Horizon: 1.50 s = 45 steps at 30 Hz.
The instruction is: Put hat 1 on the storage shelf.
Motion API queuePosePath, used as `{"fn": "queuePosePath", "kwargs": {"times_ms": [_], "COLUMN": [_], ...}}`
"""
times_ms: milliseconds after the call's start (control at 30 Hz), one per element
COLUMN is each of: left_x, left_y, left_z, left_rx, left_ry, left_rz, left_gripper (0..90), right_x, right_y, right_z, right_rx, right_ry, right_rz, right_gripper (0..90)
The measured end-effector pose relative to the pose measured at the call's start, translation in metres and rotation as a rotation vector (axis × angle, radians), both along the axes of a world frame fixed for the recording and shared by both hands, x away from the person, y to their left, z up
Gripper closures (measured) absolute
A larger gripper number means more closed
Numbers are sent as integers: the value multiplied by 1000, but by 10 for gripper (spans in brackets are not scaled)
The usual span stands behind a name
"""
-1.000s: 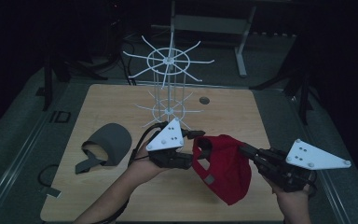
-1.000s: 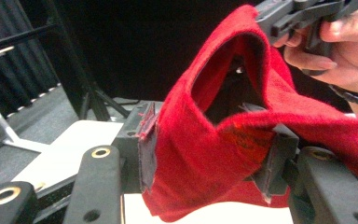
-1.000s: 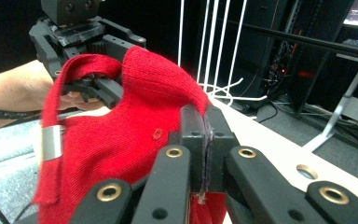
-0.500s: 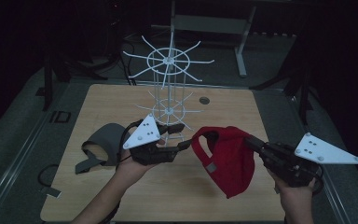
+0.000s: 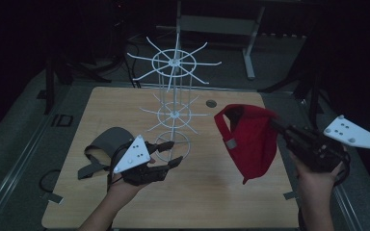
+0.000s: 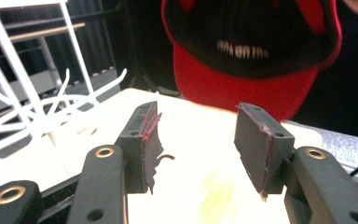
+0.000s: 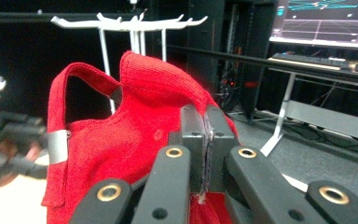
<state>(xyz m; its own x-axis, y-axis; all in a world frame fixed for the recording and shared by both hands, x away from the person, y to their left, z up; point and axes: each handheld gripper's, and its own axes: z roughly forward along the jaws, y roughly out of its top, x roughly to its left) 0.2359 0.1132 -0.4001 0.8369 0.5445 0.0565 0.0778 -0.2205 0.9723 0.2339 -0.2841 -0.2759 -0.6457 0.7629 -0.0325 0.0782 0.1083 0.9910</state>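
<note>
High view | right tongs (image 5: 275, 126) clamp red cap (image 5: 250, 139) | left tongs (image 5: 171, 154) agape, apart

Your left gripper (image 6: 193, 149) holds its jaws apart over the pale table (image 6: 200, 191), nothing between the pads. Beyond them hangs the red cap (image 6: 242, 88), dark inside facing you; the white wire rack (image 6: 42, 107) stands left.

From above your side you look forward and down over the whole table (image 5: 212, 192), while each gripper view looks closely along its own jaws, and all three share the red cap (image 5: 250, 139) and white wire rack (image 5: 173, 96).
</note>
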Motion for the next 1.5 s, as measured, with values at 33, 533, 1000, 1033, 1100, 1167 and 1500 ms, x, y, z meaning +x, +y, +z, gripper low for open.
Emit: {"fn": "queuePosePath", "kwargs": {"times_ms": [33, 533, 1000, 1033, 1100, 1167, 1500], "left_x": [-1, -12, -13, -14, -14, -15, -17], "left_y": [2, 29, 45, 45, 46, 47, 57], "left_z": [-3, -47, -57, -58, -59, -60, -71], "left_rx": [4, -19, -39, -39, -43, -39, -46], "left_ry": [6, 90, 115, 115, 116, 114, 137], "left_rz": [4, 60, 100, 101, 104, 106, 137], "left_gripper": [503, 521, 520, 520, 519, 519, 520], "right_x": [2, 34, 47, 48, 49, 48, 41], "right_y": [0, 22, 57, 57, 57, 58, 55], "right_z": [3, 37, 29, 26, 22, 16, -12], "right_rx": [-1, 53, -26, -29, -32, -37, -27], "right_ry": [-5, -34, -18, -10, -3, 2, 39], "right_rz": [-6, -63, -64, -60, -52, -44, 35], "right_gripper": [890, 890, 889, 889, 889, 889, 883]}}
